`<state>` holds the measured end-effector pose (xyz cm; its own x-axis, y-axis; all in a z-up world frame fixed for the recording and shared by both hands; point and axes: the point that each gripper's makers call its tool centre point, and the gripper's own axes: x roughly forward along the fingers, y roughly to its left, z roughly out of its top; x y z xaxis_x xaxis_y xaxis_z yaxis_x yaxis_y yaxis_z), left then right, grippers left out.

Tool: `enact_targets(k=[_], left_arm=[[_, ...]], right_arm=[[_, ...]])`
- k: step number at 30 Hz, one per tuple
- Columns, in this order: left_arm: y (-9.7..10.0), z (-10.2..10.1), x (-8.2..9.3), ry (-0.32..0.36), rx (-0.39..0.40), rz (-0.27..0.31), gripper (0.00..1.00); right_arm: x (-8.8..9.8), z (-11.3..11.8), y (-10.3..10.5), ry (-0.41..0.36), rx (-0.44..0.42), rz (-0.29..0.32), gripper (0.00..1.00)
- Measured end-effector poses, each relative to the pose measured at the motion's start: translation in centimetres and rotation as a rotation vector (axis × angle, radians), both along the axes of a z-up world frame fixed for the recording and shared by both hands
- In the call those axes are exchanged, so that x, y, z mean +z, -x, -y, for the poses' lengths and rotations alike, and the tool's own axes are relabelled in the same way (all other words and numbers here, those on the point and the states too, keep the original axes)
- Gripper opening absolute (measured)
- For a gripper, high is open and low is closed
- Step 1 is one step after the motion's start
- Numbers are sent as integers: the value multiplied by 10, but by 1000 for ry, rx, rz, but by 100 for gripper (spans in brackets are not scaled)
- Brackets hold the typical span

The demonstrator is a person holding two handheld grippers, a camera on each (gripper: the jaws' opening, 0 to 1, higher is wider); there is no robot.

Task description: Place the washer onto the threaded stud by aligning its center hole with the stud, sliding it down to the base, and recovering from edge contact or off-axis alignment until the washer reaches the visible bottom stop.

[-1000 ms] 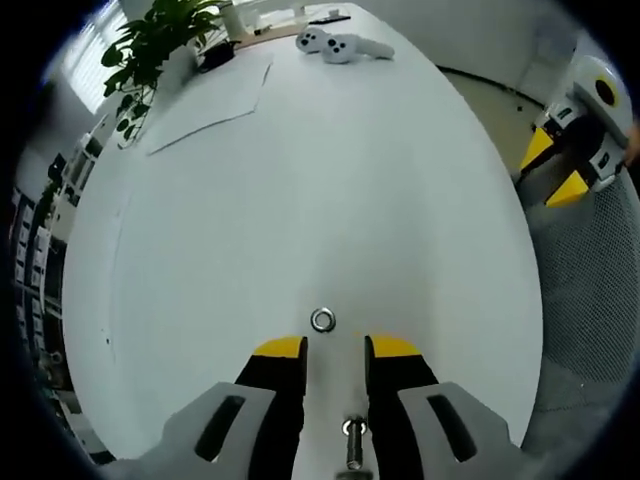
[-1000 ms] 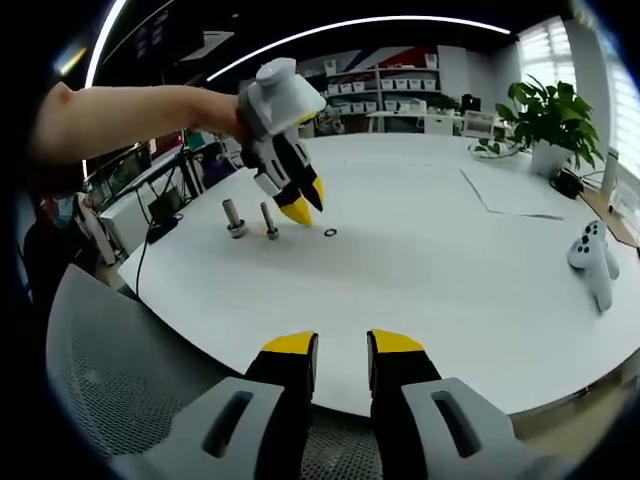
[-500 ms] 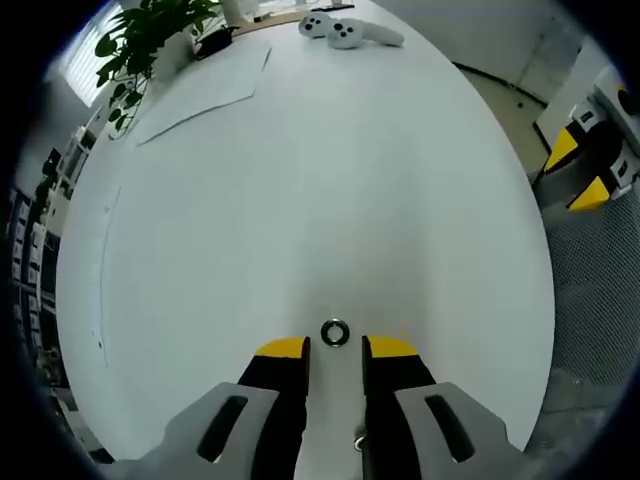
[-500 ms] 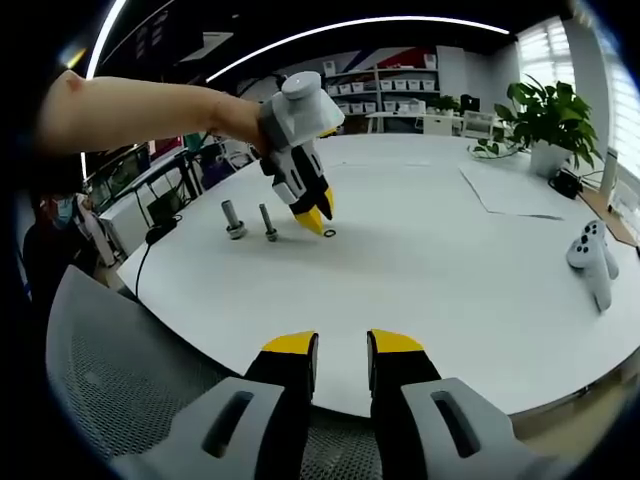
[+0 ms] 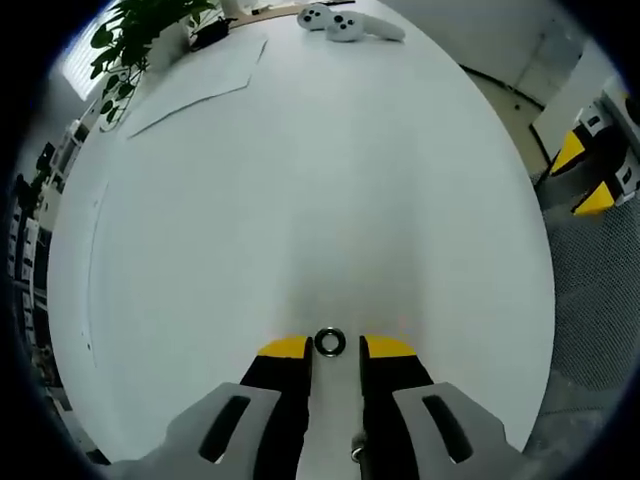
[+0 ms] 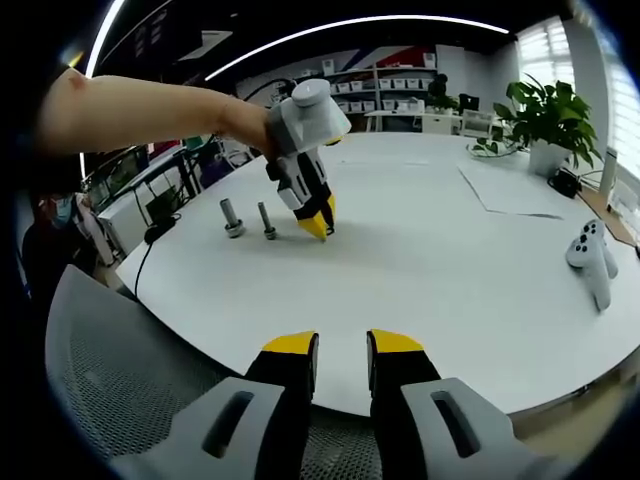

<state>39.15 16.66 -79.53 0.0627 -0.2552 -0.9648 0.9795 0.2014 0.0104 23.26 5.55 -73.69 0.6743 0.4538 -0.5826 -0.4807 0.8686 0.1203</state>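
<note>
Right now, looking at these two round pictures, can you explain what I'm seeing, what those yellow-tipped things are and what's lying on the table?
A person holds a two-jaw gripper in each hand; a fisheye camera rides on each. The left gripper view looks down along the left gripper, whose yellow-tipped jaws stand open on either side of a small washer lying on the white table. Nothing is held yet. The right gripper view looks across the table past the right gripper, open and empty near the table edge, and shows the left gripper from outside, in the person's hand. Beside it stand two threaded studs. Further off lie game controllers, paper and a potted plant.
</note>
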Motion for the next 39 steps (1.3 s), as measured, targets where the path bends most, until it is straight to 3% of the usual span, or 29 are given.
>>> enact_targets(k=[10, 13, 22, 25, 29, 39], left_arm=[[0, 0, 0, -23, -34, -3, 15], [-1, 0, -2, -39, -113, 19, 9], [1, -2, 0, -41, -81, 42, 9], [-1, -5, 3, -42, -9, 52, 9], [-2, -7, 22, -3, 11, 46, 9], [5, -45, 59, 1, 50, 85, 9]], right_arm=[[-2, 0, 1, 15, 7, -11, 22], [-2, 1, 0, 15, 1, -8, 22], [-2, 1, 0, 14, -3, -7, 22], [-2, 1, 0, 14, -3, -7, 22], [-2, 1, 1, 15, -2, -8, 22], [-3, 1, 1, 20, 6, -13, 22]])
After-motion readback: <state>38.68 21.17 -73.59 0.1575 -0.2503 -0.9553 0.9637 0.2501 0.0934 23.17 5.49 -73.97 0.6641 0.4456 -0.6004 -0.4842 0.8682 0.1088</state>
